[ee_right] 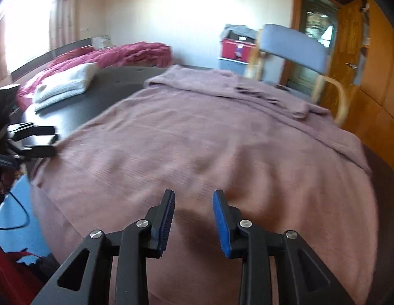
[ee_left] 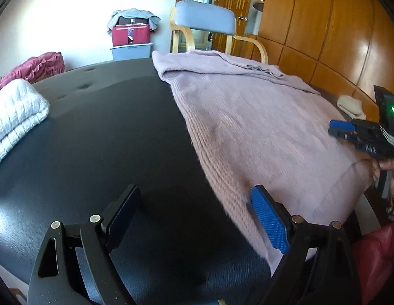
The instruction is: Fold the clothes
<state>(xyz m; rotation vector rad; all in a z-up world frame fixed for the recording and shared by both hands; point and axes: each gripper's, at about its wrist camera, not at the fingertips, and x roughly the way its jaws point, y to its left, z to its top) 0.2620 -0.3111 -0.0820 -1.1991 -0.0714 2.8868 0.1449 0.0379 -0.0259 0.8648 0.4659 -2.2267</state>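
A dusty-pink knit garment (ee_left: pixel 260 127) lies spread flat on the dark round table (ee_left: pixel 100 137), with a fold along its far edge. My left gripper (ee_left: pixel 194 200) is open and empty, low over the garment's left ribbed edge. My right gripper (ee_right: pixel 194 203) is open and empty, just above the garment (ee_right: pixel 209 137) near its front edge. Each gripper shows in the other's view: the right one at the right edge (ee_left: pixel 342 127), the left one at the left edge (ee_right: pixel 44 139).
A folded white towel (ee_left: pixel 16 111) sits on the table's left side. A grey-blue chair (ee_left: pixel 207 23) stands behind the table, wooden cabinets (ee_left: pixel 324 25) to the right, a red quilt (ee_right: pixel 108 56) and storage boxes (ee_left: pixel 131 38) behind. A small beige cloth (ee_left: pixel 350 106) lies at the table's right.
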